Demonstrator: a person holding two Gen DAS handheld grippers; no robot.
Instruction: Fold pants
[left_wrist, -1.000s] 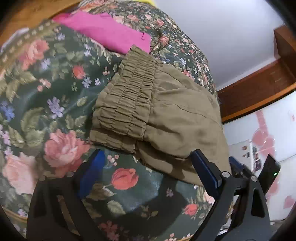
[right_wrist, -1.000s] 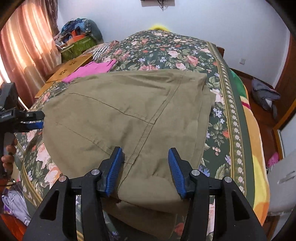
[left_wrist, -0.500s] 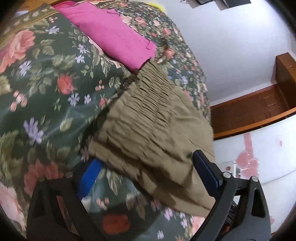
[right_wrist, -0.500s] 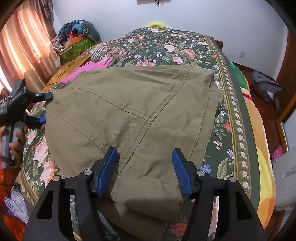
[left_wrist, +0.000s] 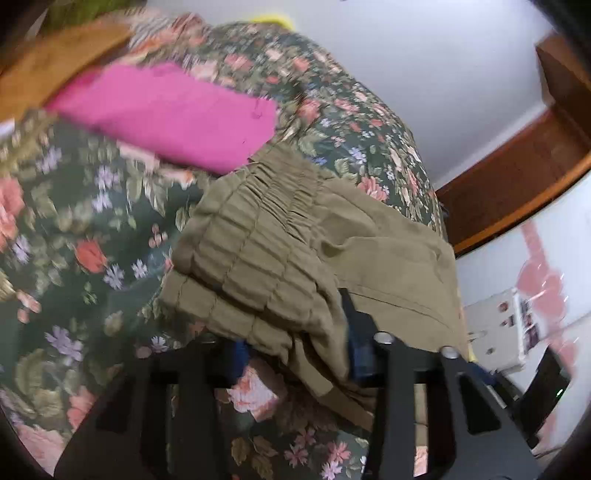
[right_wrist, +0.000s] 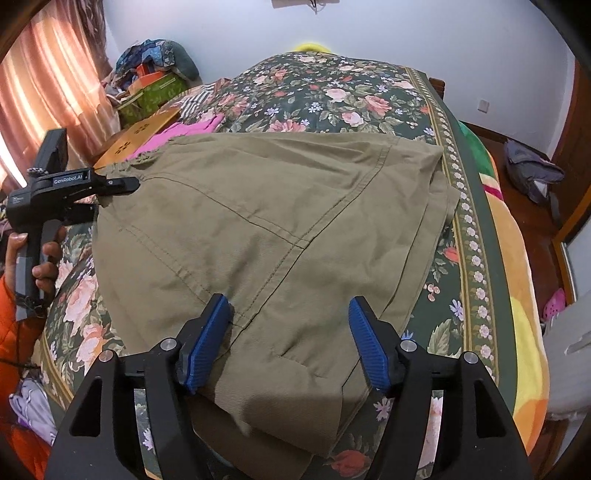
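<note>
Two layers of olive pants lie on the flowered bed; left tongs look clamped on the gathered waistband, near left; right tongs spread apart over the near edge; pinch both layers squarely, then lift both sides evenly.

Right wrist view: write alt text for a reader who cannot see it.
Olive pants lie spread flat across a floral bedspread, with the right gripper open just above their near end. At the far left, the left gripper meets the waistband edge, held by a hand. Pink fabric lies beyond the pants.
</note>
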